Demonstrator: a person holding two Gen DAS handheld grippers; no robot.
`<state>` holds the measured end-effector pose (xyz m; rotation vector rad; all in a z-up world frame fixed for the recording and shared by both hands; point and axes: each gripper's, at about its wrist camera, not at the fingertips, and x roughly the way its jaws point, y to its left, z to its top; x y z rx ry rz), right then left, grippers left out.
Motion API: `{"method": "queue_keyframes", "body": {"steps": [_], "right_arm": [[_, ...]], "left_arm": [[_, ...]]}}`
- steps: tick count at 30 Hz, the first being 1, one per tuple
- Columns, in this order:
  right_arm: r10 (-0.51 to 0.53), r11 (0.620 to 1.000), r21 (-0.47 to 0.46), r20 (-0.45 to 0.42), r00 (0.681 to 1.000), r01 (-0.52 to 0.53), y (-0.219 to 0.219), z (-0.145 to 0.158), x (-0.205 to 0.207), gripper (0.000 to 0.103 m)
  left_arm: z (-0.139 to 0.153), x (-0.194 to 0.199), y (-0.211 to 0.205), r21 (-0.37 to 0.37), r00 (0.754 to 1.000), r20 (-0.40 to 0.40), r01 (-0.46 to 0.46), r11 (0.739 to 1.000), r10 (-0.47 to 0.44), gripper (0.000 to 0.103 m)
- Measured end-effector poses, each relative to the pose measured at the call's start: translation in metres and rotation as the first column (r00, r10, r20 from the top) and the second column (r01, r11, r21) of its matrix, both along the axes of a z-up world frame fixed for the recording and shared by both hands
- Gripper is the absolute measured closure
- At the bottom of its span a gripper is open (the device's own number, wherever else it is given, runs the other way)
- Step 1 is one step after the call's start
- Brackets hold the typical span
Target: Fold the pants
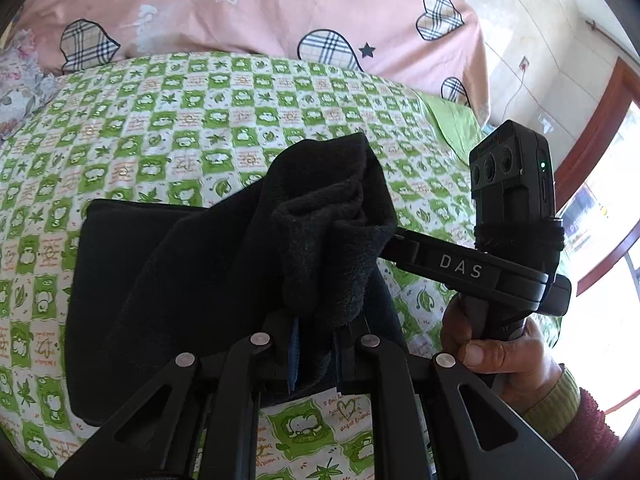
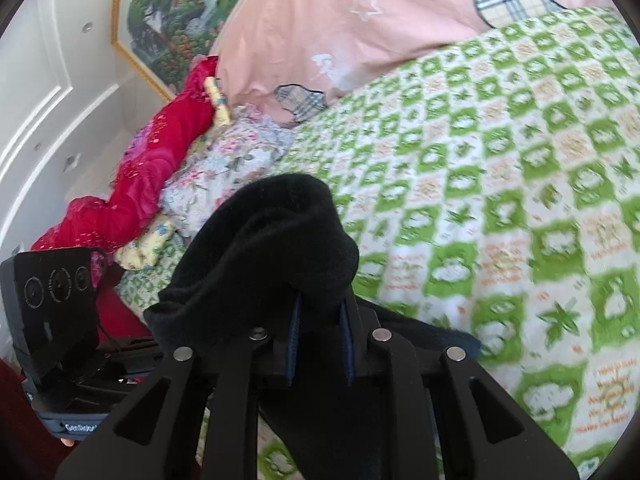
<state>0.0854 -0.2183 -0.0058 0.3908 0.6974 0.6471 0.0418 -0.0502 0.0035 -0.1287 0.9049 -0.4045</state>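
Note:
The black pants point(image 1: 168, 280) lie partly on the green checked bedspread point(image 1: 160, 120), with one end lifted and bunched. My left gripper point(image 1: 316, 312) is shut on that bunched black fabric, which hides its fingertips. My right gripper point(image 1: 400, 240) comes in from the right, held by a hand, and is shut on the same lifted end. In the right wrist view the pants point(image 2: 276, 248) drape over my right gripper point(image 2: 320, 304), whose blue pads point(image 2: 294, 344) clamp the cloth above the bedspread point(image 2: 500, 200).
A pink quilt with plaid hearts point(image 1: 280, 12) lies at the back of the bed. A floral pillow point(image 2: 224, 168) and a red blanket point(image 2: 152, 184) sit at the left. A framed picture point(image 2: 168, 12) hangs on the wall. The left gripper's body point(image 2: 56, 320) is at lower left.

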Motion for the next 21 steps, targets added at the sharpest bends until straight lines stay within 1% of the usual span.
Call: {"method": "queue_keyframes", "body": {"steps": [5, 8, 9, 10, 11, 12, 13, 15, 18, 20, 21], "right_arm": [[-0.095, 0.994, -0.047, -0.022, 0.995, 0.094, -0.012, -0.004, -0.013, 0.084], [-0.165, 0.985, -0.064, -0.036, 0.986, 0.163, -0.021, -0.005, -0.024, 0.083], [-0.188, 0.981, -0.061, -0.042, 0.981, 0.186, -0.024, -0.005, -0.028, 0.082], [-0.226, 0.973, -0.060, -0.056, 0.973, 0.222, -0.029, -0.005, -0.033, 0.072], [-0.248, 0.968, -0.058, -0.070, 0.966, 0.245, -0.032, -0.005, -0.035, 0.054], [-0.279, 0.960, -0.049, -0.082, 0.957, 0.275, -0.037, -0.005, -0.039, 0.044], [-0.309, 0.951, -0.034, -0.080, 0.948, 0.307, -0.042, -0.003, -0.046, 0.035], [-0.334, 0.943, -0.019, -0.067, 0.940, 0.333, -0.046, 0.001, -0.054, 0.035], [-0.372, 0.928, 0.012, -0.056, 0.926, 0.373, -0.049, 0.010, -0.068, 0.033], [-0.394, 0.919, 0.024, -0.040, 0.918, 0.395, -0.048, 0.017, -0.076, 0.030], [-0.401, 0.916, 0.024, -0.033, 0.916, 0.402, -0.046, 0.021, -0.079, 0.029]], "left_arm": [[-0.015, 0.000, -0.009, 0.000, 0.999, -0.019, 0.035, 0.999, -0.035, 0.089], [-0.016, -0.002, -0.013, 0.003, 0.998, -0.025, 0.053, 0.999, -0.053, 0.083], [-0.016, -0.003, -0.014, 0.006, 0.998, -0.024, 0.057, 0.998, -0.057, 0.078], [-0.015, -0.004, -0.014, 0.003, 0.998, -0.024, 0.063, 0.998, -0.063, 0.075], [-0.015, -0.005, -0.015, -0.001, 0.997, -0.025, 0.067, 0.998, -0.067, 0.073], [-0.014, -0.006, -0.014, -0.010, 0.997, -0.028, 0.072, 0.997, -0.072, 0.069], [-0.013, -0.007, -0.013, -0.020, 0.997, -0.031, 0.076, 0.997, -0.077, 0.063], [-0.010, -0.011, -0.012, -0.049, 0.995, -0.036, 0.092, 0.995, -0.094, 0.052], [-0.005, -0.019, -0.010, -0.056, 0.995, -0.026, 0.099, 0.994, -0.101, 0.051], [-0.003, -0.023, -0.007, -0.061, 0.995, -0.023, 0.094, 0.994, -0.096, 0.049], [-0.001, -0.025, -0.003, -0.075, 0.995, -0.024, 0.091, 0.993, -0.093, 0.048]]}}
